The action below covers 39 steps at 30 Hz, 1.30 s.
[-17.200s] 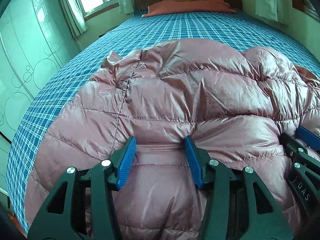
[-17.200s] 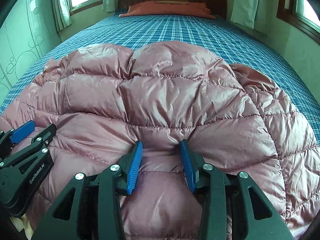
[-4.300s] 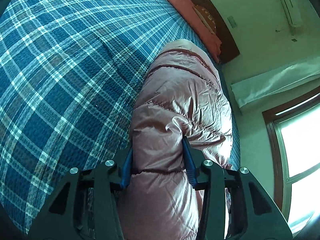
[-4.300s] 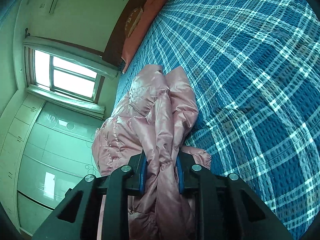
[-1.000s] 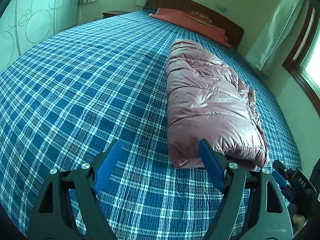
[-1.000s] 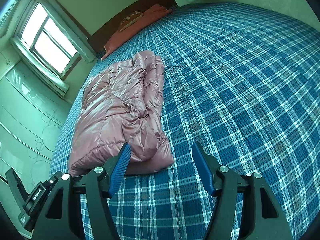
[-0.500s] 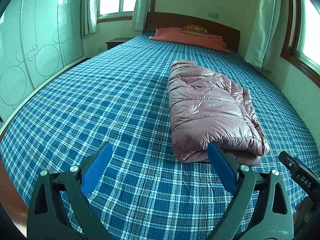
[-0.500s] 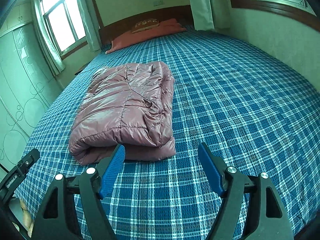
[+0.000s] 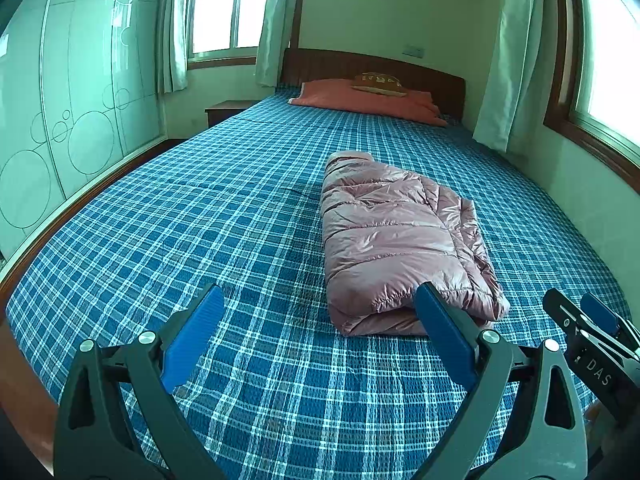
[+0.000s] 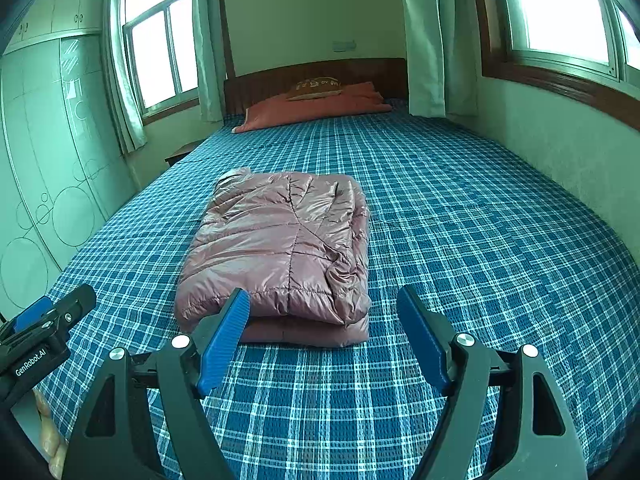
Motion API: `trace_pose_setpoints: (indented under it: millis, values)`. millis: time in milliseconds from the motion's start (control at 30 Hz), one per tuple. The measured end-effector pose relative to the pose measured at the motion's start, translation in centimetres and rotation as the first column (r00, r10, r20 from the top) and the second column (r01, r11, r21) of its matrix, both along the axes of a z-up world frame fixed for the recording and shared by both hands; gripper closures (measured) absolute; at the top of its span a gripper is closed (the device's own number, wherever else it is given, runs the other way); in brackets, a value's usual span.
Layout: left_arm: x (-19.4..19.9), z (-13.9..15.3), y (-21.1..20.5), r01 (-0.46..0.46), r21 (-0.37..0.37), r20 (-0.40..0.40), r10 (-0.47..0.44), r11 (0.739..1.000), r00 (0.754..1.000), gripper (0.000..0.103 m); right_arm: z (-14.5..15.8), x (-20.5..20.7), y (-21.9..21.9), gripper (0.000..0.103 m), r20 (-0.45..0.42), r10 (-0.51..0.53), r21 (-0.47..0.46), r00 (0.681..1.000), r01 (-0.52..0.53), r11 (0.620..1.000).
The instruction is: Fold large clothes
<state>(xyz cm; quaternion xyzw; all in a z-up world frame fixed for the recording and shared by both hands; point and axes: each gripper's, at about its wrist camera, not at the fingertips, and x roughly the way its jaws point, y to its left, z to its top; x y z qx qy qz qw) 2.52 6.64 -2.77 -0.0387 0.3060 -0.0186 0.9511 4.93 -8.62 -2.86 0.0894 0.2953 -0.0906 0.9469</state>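
Both tongs are now standing wide and empty, having let go and drawn back: left tongs [image 9: 320, 336], right tongs [image 10: 320, 336]. The pink down jacket [image 10: 280, 248] is lying folded on the bed [image 10: 480, 240], so folding looks finished

An orange pillow [image 9: 366, 102] lies against the wooden headboard [image 9: 420, 76].

Puffer jacket [image 9: 396, 236], pink, quilted, glossy; folded into a compact rectangular bundle, lying flat on blue plaid bed [image 9: 200, 220], lengthwise toward the headboard.
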Motion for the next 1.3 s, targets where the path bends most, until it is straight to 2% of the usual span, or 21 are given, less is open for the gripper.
trace_pose_setpoints:
  millis: [1300]
  values:
    - [-0.19,-0.64,-0.29,0.001,0.005,-0.011,-0.001,1.000,1.000,0.007,-0.71,0.32,0.62,0.027,-0.009,0.023,-0.020,1.000,-0.023,1.000]
